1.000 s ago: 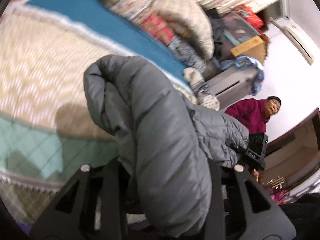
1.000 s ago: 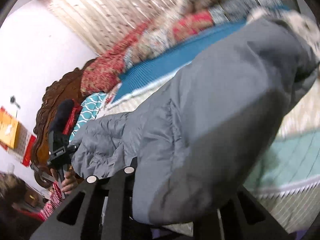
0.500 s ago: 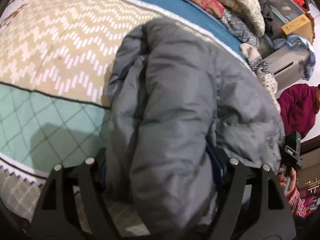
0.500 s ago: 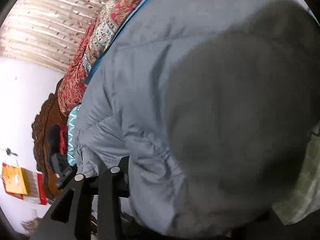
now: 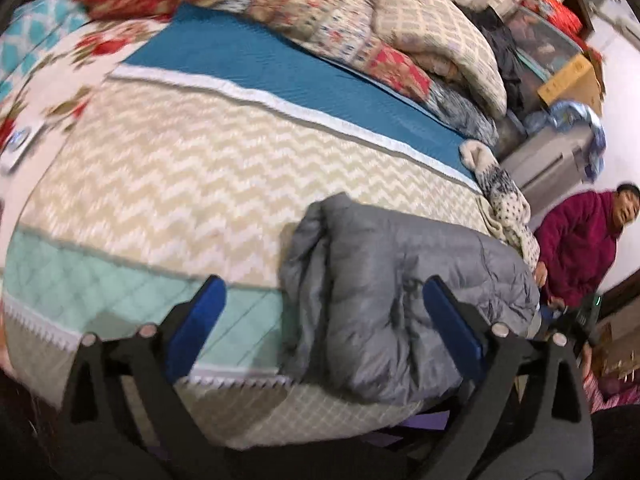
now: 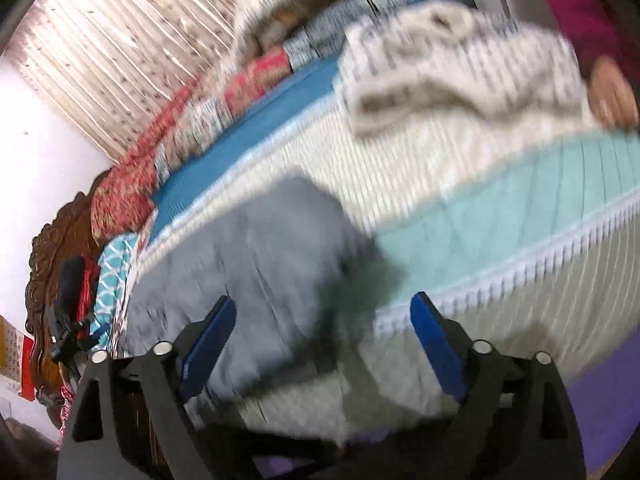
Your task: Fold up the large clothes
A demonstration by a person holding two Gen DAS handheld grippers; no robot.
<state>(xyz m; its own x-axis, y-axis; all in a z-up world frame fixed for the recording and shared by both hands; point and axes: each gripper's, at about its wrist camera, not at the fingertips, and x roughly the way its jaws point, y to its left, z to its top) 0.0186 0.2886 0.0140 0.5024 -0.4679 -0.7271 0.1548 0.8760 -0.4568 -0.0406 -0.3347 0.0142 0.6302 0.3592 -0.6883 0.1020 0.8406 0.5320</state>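
A grey puffer jacket [image 5: 384, 300] lies folded in a bundle on the bed near its front edge. My left gripper [image 5: 324, 320] is open, its blue pads wide apart, and the jacket lies just beyond and to the right between the fingers. In the blurred right wrist view the jacket [image 6: 256, 268] lies on the bed to the left, and my right gripper [image 6: 324, 336] is open and empty just in front of it.
The bed has a chevron and teal quilt [image 5: 180, 184] with a blue blanket [image 5: 280, 64] behind. Folded quilts and pillows [image 5: 400, 32] are piled at the back. A knitted garment [image 5: 504, 200] lies at the right edge. A person in a maroon top [image 5: 580, 240] stands beside the bed.
Both grippers have opened and let go of the grey jacket, which now rests on the bed. Both grippers have drawn back from it.
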